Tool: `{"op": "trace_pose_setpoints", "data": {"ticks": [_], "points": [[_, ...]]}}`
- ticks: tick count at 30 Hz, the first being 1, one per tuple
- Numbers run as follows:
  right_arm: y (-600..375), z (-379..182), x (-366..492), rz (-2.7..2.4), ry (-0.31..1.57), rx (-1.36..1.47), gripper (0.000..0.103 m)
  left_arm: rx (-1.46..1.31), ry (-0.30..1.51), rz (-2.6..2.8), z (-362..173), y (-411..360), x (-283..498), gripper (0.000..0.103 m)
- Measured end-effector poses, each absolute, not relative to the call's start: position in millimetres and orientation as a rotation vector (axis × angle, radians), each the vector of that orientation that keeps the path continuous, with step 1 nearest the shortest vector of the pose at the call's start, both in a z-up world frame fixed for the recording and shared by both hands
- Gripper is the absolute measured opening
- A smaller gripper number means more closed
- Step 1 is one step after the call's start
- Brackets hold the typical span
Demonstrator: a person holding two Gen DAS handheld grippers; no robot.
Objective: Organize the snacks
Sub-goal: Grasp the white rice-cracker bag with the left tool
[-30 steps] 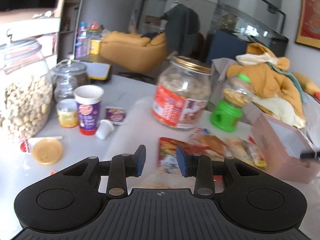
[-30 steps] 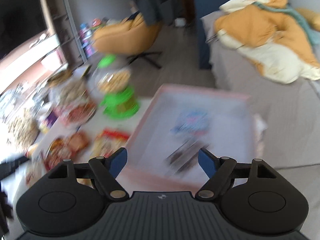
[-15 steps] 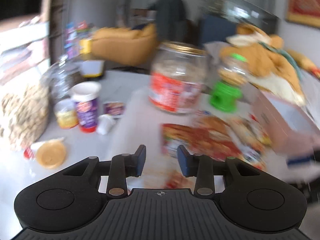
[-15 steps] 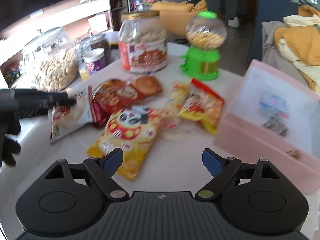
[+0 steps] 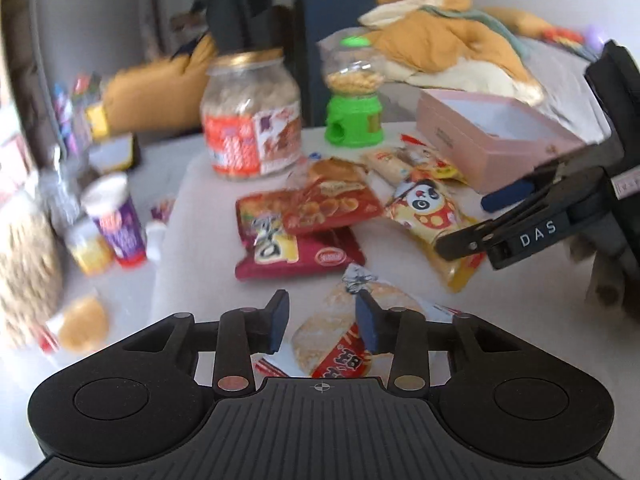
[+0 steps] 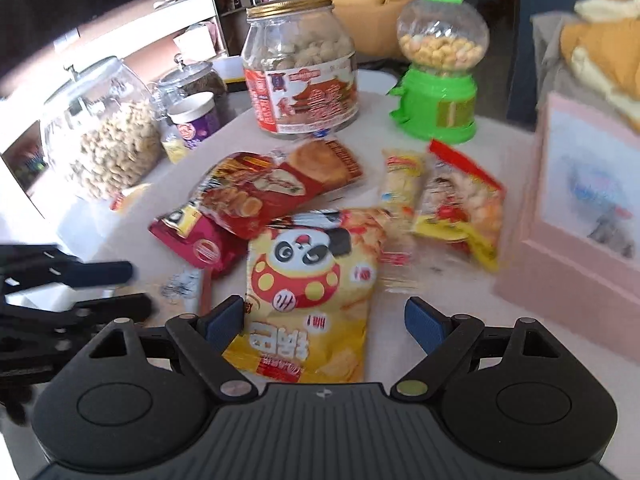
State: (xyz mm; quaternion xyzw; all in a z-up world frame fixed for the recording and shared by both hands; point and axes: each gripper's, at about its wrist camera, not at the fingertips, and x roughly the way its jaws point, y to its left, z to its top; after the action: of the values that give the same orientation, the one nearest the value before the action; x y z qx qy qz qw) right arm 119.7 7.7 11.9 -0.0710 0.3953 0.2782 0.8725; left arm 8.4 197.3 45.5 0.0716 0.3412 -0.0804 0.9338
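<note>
Several snack packets lie on the white table. My left gripper (image 5: 322, 322) is open, its jaws over a rice-cracker packet (image 5: 332, 340) near the table front. My right gripper (image 6: 324, 322) is wide open and empty, low over a yellow panda chip bag (image 6: 312, 292), which also shows in the left wrist view (image 5: 430, 216). Red packets (image 6: 256, 192) lie overlapped behind it, and a yellow-red packet (image 6: 460, 204) lies to the right. An open pink box (image 6: 588, 208) stands at the right; it also shows in the left wrist view (image 5: 496, 132).
A big labelled jar (image 6: 300, 68), a green candy dispenser (image 6: 440, 64), a glass jar of nuts (image 6: 104, 132) and a purple cup (image 6: 196, 120) stand at the back and left. A bed with an orange blanket (image 5: 440, 40) lies beyond the table.
Both grippers have swung down toward the packets. The right one moved from the pink box to over the panda bag; the left one now looks down on the rice-cracker packet.
</note>
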Motion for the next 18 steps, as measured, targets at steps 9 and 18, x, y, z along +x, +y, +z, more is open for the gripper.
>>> {"op": "trace_pose_setpoints", "data": {"ticks": [9, 18], "points": [[-53, 4, 114, 0.575, 0.845, -0.049, 0.089, 0.452, 0.826, -0.389, 31, 144, 1, 0.068], [-52, -5, 99, 0.566, 0.766, -0.062, 0.092, 0.487, 0.829, -0.264, 28, 158, 24, 0.073]]}}
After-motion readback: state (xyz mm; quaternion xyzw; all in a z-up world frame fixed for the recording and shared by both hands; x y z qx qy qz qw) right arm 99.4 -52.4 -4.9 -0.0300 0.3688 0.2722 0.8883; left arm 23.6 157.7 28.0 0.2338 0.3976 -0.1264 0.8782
